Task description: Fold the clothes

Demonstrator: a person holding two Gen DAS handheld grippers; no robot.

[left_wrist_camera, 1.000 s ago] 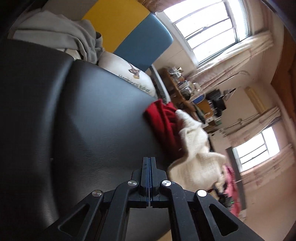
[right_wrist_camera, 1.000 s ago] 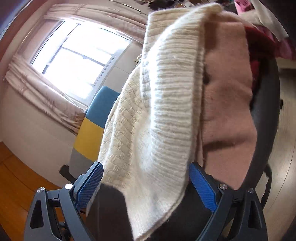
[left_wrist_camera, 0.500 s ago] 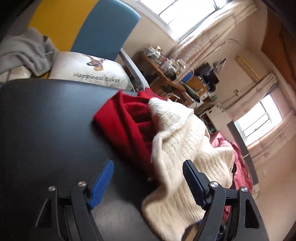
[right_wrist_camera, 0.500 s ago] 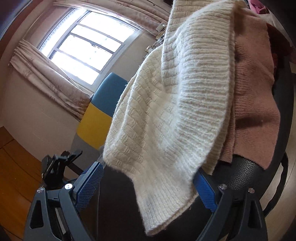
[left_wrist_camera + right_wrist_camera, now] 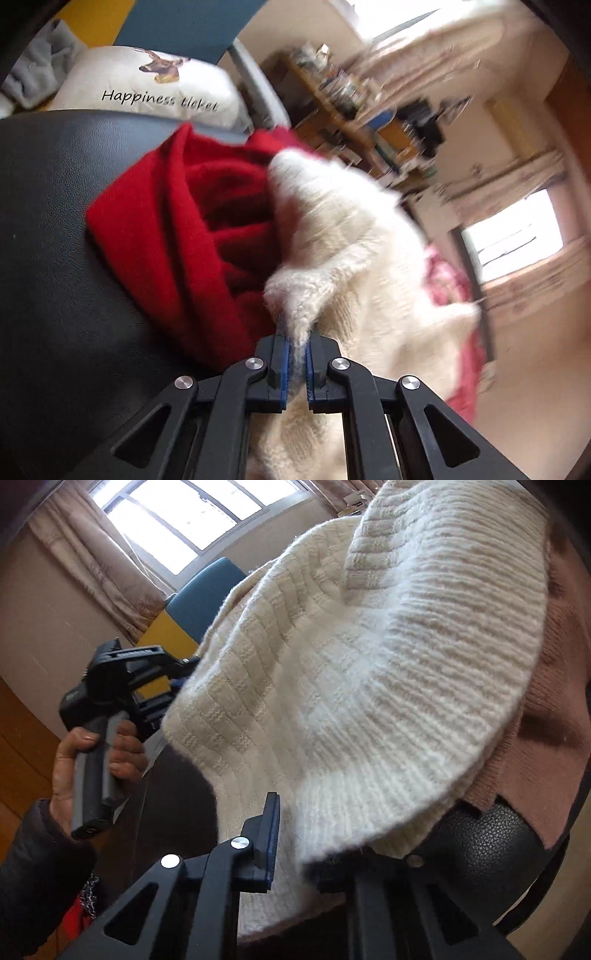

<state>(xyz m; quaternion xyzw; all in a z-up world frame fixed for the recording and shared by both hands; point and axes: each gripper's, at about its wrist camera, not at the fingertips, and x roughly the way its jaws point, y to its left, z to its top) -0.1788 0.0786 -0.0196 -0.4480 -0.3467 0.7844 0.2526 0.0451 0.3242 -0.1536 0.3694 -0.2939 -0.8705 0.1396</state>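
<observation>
Cream knit sweater (image 5: 354, 236) lies draped over a black chair (image 5: 55, 221), partly atop a red garment (image 5: 192, 229) and a pink one (image 5: 554, 686). My left gripper (image 5: 295, 354) is pinching a tuft of its edge btwn the blue pads. Right gripper (image 5: 295, 849) has the hem btwn its jaws, one finger hidden by knit, so can't tell if it's clamped yet. To do this well I'd get both grips firm on the hem, then lift evenly w/o dragging the red one along. Count: 1 cream sweater, 1 red, 1 pink, 1 printed pillow (image 5: 140, 92), 2 grippers.
</observation>
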